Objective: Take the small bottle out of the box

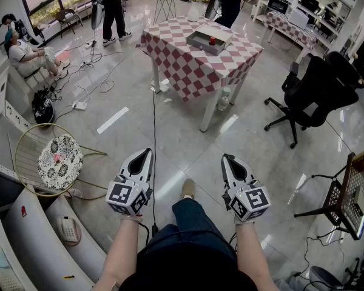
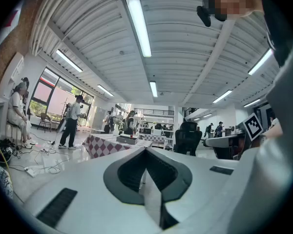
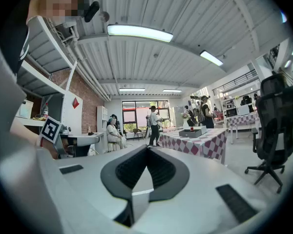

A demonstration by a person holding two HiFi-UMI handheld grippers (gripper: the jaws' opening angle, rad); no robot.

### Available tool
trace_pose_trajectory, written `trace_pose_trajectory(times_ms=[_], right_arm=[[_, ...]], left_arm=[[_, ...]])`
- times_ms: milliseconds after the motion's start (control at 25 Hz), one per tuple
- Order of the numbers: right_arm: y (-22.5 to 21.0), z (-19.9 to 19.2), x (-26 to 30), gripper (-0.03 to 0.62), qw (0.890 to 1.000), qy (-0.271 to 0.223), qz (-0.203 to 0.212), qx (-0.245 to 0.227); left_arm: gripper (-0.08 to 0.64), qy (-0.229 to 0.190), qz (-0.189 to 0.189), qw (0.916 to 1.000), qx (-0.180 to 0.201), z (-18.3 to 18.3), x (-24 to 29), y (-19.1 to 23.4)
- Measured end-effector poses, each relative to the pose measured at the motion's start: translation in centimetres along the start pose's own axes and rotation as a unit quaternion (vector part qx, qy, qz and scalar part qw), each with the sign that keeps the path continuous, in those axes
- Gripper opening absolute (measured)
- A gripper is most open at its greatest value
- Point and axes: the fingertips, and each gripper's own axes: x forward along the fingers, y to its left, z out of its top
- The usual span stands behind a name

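Far from the checkered table [image 1: 191,71], the left gripper [image 1: 146,155] and right gripper [image 1: 229,160] hang closed and empty. The small bottle [image 1: 212,40] sits in the box [image 1: 198,43], judged beyond reach.

White left claw [image 1: 148,153], right claw [image 1: 226,158]; dark jeans [image 1: 191,220].

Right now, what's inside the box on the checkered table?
Only the small bottle, red-topped, shows inside the box. The box's near wall hides the bottle's base and part of the floor.
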Motion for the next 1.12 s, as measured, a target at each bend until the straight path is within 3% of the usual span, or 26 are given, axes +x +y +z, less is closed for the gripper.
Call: trace_pose_trajectory(times_ms=[640, 1120], right_arm=[[-4.3, 0.3, 10.8, 0.003, 1.000, 0.024, 0.017, -0.004], [-10.5, 1.3, 20.4, 0.003, 0.999, 0.027, 0.036, -0.009]], left_arm=[[0.009, -0.001, 0.021, 0.9996, -0.018, 0.5, 8.1, 7.5], [0.009, 0.012, 0.025, 0.9994, -0.022, 1.0, 18.4, 11.7]])
